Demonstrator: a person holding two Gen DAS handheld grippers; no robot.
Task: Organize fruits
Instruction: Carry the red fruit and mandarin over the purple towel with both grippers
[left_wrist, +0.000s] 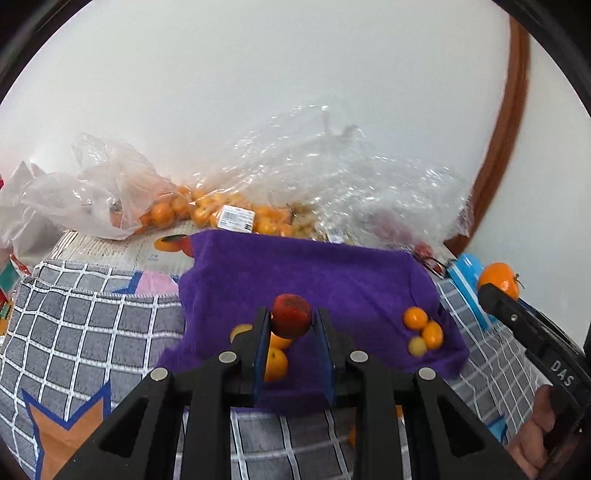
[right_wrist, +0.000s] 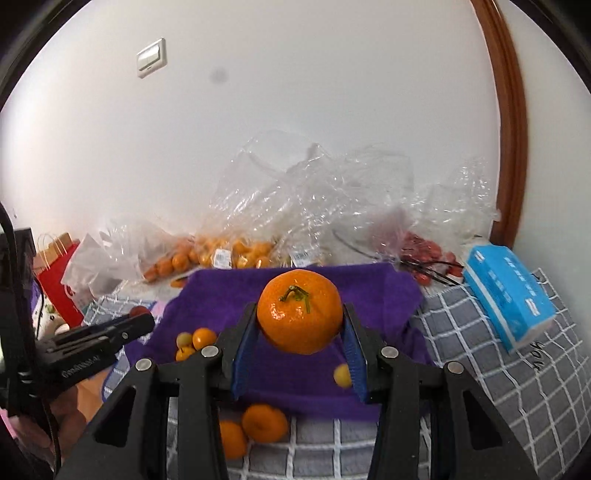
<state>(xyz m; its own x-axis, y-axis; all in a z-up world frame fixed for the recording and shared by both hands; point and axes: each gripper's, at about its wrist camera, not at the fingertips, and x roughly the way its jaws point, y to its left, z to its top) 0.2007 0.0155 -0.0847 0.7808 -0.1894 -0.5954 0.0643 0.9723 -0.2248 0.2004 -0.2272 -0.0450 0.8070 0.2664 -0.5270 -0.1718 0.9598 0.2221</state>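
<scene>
My left gripper (left_wrist: 291, 320) is shut on a small red fruit (left_wrist: 291, 315) and holds it above the purple cloth (left_wrist: 332, 280). My right gripper (right_wrist: 300, 323) is shut on a large mandarin (right_wrist: 300, 310) with a green stem, also above the purple cloth (right_wrist: 369, 291); it shows at the right edge of the left wrist view (left_wrist: 498, 280). Small kumquats (left_wrist: 423, 330) lie in a cluster on the cloth. More oranges (left_wrist: 275, 363) lie under my left gripper. Two mandarins (right_wrist: 264, 422) lie at the cloth's near edge.
Clear plastic bags of small oranges (left_wrist: 207, 212) and red fruit (right_wrist: 424, 251) lie along the wall behind the cloth. A blue tissue pack (right_wrist: 508, 295) sits at the right on the grey checked cover (right_wrist: 517, 387). A red paper bag (right_wrist: 55, 280) stands at the left.
</scene>
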